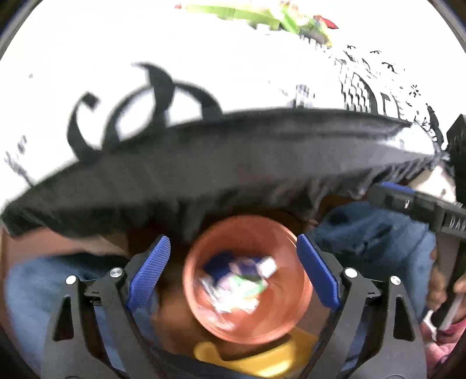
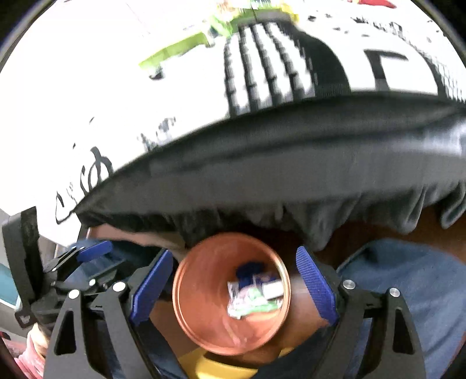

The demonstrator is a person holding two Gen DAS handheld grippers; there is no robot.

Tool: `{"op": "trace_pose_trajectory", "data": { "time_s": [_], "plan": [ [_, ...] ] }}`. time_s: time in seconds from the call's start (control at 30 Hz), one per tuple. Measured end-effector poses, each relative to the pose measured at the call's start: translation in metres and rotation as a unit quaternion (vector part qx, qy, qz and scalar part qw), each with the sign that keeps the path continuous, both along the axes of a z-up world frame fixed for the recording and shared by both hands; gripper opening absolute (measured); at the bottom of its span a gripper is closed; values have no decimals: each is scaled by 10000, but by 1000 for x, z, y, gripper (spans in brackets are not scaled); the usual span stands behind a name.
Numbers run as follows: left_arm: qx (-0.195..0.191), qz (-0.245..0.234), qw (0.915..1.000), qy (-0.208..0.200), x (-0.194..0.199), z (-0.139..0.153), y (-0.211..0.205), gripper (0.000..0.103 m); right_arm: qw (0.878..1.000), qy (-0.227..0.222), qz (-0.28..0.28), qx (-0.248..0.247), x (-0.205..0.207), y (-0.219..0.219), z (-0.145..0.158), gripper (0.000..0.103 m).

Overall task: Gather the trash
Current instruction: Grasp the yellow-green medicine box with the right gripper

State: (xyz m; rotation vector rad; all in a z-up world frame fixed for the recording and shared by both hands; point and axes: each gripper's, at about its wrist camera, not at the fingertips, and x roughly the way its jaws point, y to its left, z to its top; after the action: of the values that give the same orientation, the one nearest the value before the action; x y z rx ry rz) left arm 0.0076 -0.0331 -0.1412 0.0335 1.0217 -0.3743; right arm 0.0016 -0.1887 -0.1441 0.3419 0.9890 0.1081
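Okay, near first: my left gripper (image 1: 233, 272) has its jaws wide apart, blue ribbed pads (image 1: 150, 271) on either side of an orange bin (image 1: 247, 280) below, touching nothing. My right gripper (image 2: 233, 284) is the same, jaws spread, pads (image 2: 316, 287) clear of the bin (image 2: 231, 294), nothing between them. Both views are motion-blurred.

Landmark is the bin: round, orange, open top, seen from above in both wrist views. Trash (image 1: 238, 284) lies at the bottom of it, crumpled wrappers in white, green, purple and dark blue; the right view (image 2: 254, 296) shows the same heap, individual pieces too blurred to sort. Just on the near side of the bin sits something yellow (image 1: 256, 355), partly hidden by its rim. On both sides of the bin is blue denim, a person's legs (image 1: 375, 230). Beyond the bin hangs a black cloth edge (image 1: 218, 163), gathered and wrinkled, draped over a table rim. Past that lies a white tablecloth with black printed patterns (image 1: 151, 96), and at its far side something lime green (image 1: 256, 14), blurred.

From the left view, my right gripper's blue-tipped finger (image 1: 396, 192) shows to the right of the bin. From the right view, the left gripper (image 2: 90, 252) shows to its left.
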Motion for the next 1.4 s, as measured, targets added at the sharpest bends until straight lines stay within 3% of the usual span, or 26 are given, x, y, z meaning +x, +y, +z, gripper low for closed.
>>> {"op": "trace_pose_trajectory", "data": {
  "time_s": [0.13, 0.3, 0.4, 0.57, 0.73, 0.9, 1.17, 1.23, 1.3, 1.4],
  "plan": [
    [394, 319, 9963, -700, 8, 38, 1, 90, 9983, -556, 3, -198, 19, 0, 37, 87],
    [443, 663, 9890, -1243, 22, 73, 8, 91, 9900, -1301, -37, -538, 54, 5, 81, 90],
    [402, 818, 9862, -1384, 30, 85, 13, 91, 9873, -1575, 161, -129, 87, 5, 100, 91],
    [248, 972, 9859, -1337, 36, 88, 25, 91, 9871, -1267, 509, 836, 152, 10, 99, 91],
    [247, 1006, 9869, -1234, 40, 84, 31, 91, 9826, -720, 144, 1704, 215, -1, 78, 91],
    [138, 1132, 9871, -1121, 48, 81, 46, 91, 9760, -166, -251, 2157, 248, -14, 57, 91],
    [16, 1236, 9875, -978, 63, 77, 60, 91, 9724, -24, -332, 2309, 286, -9, 42, 91],
    [10, 1235, 9877, -964, 64, 76, 61, 91, 9755, -73, -352, 2172, 290, -3, 45, 88],
    [6, 1230, 9878, -955, 65, 76, 61, 91, 9789, -118, -397, 1999, 288, 0, 49, 59],
    [30, 1247, 9875, -963, 65, 77, 63, 91, 9724, -247, -271, 2306, 279, -1, 55, 47]
  ]
}}
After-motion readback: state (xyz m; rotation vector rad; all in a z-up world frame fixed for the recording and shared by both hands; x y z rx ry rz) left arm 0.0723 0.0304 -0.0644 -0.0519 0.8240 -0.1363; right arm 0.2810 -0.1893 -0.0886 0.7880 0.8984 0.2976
